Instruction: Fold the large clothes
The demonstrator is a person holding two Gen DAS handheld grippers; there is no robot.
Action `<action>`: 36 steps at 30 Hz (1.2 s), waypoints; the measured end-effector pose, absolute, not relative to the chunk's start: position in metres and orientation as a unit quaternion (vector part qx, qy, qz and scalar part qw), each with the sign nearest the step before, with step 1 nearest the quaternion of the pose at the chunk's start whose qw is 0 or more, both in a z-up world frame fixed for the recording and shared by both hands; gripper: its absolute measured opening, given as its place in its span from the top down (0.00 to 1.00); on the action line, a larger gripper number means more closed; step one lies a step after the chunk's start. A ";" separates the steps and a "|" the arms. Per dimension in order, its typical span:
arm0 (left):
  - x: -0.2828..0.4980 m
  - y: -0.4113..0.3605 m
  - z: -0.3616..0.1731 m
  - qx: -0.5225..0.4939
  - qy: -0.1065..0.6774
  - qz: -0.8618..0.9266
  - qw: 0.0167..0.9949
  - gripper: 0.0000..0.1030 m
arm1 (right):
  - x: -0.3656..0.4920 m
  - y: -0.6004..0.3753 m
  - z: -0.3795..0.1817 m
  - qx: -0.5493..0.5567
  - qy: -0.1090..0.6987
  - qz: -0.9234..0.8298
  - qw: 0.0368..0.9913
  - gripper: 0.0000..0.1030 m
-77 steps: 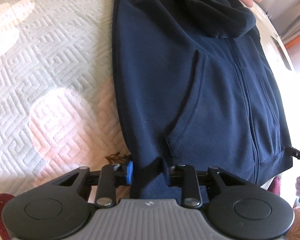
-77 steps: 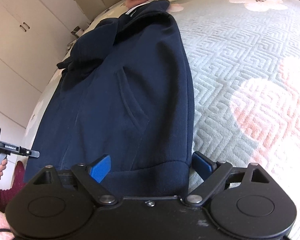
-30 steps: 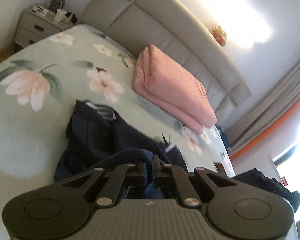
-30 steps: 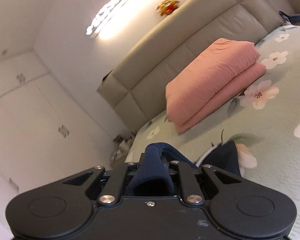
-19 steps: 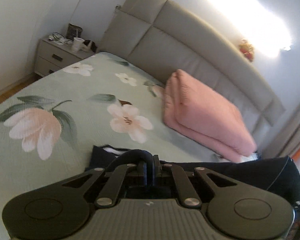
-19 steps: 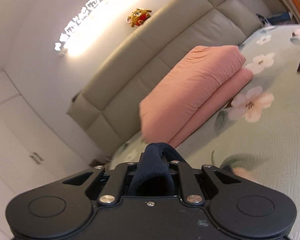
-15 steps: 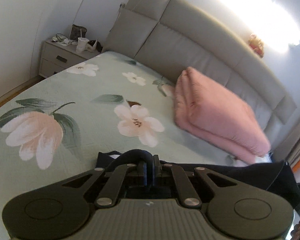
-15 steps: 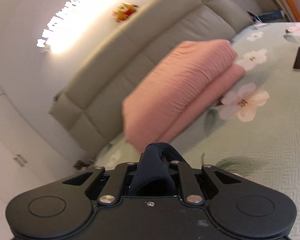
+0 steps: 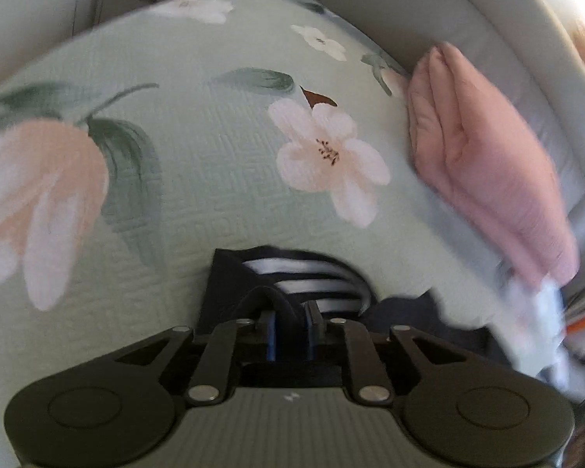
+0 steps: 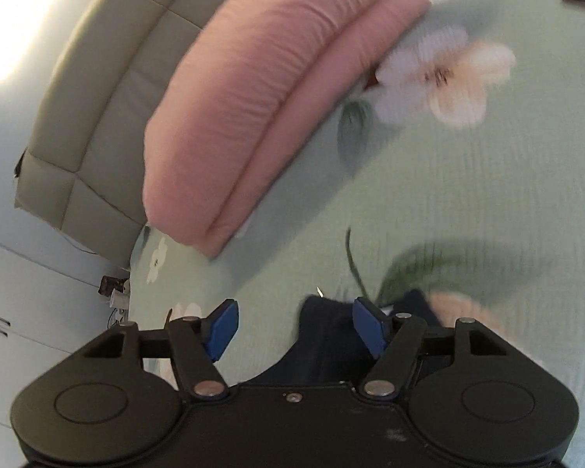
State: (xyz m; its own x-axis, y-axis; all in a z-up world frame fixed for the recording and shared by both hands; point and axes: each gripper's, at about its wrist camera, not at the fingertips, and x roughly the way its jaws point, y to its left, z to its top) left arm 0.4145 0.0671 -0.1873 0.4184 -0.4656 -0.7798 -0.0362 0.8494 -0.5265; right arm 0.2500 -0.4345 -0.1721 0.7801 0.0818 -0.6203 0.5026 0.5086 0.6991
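Carried forward and down since the earlier frames, hem of the navy hoodie [image 9: 230, 284] now laid over its striped collar lining on the floral bedspread [image 9: 199, 171].

Left gripper [image 9: 290, 329] opening, a fold of navy cloth in the narrow gap, pads barely off it. Right gripper [image 10: 296, 327] opening wide, cloth lying loose beside its right pad [image 10: 370, 329], gripping nothing. Garment directly under and ahead of both jaws, long axis running back toward the holder; pink folded quilt [image 10: 261, 89] well apart beyond.
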 end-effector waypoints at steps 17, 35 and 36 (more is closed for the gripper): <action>0.439 0.077 -0.174 -0.254 0.535 -0.170 0.787 0.75 | 0.332 -0.267 -0.181 0.193 0.553 -0.042 0.810 0.13; 0.421 0.062 -0.141 -0.082 0.526 -0.202 0.822 0.33 | 0.346 -0.303 -0.147 0.261 0.478 -0.053 0.837 0.15; 0.415 0.054 -0.140 -0.079 0.528 -0.206 0.820 0.32 | 0.343 -0.296 -0.148 0.231 0.492 -0.068 0.837 0.15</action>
